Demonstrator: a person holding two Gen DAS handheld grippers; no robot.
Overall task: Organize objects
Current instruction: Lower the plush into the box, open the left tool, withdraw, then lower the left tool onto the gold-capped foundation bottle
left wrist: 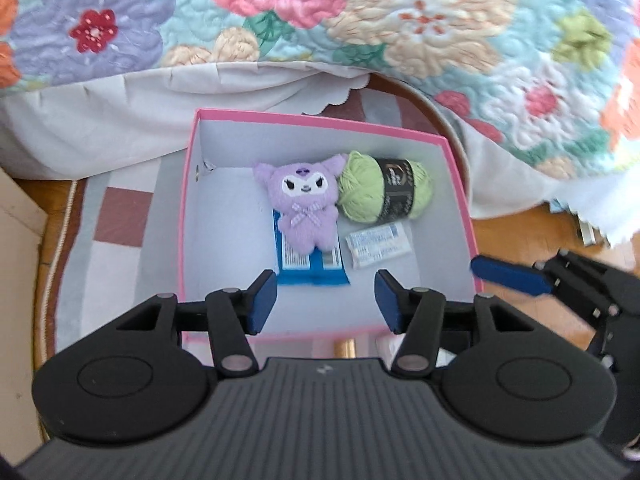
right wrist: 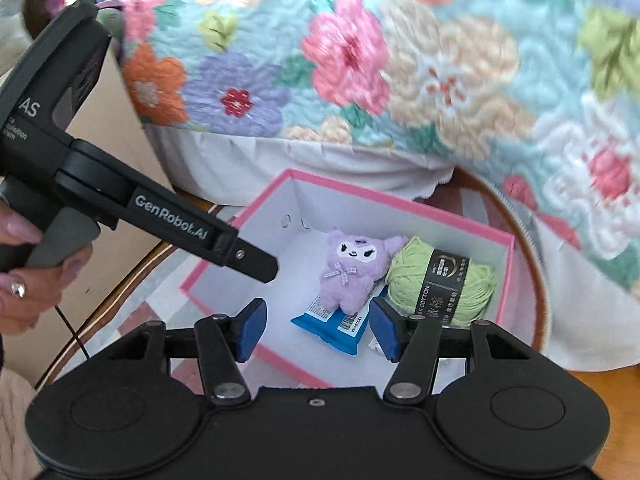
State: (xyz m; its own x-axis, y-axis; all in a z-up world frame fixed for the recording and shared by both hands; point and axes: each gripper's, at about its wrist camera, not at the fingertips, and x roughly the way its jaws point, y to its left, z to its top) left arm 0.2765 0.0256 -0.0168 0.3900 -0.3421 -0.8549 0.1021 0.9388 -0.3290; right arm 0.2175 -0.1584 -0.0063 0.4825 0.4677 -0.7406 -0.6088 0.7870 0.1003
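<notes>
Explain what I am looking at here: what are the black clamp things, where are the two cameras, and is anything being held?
Each black clamp is a hand-held two-finger gripper with a camera looking along its fingers. One picture comes from the left gripper, the other from the right gripper; a hand grips the left one's handle. Both hang over a pink box holding a purple plush toy lying on a blue packet, green yarn and a small white packet. Both grippers are open, holding nothing.
</notes>
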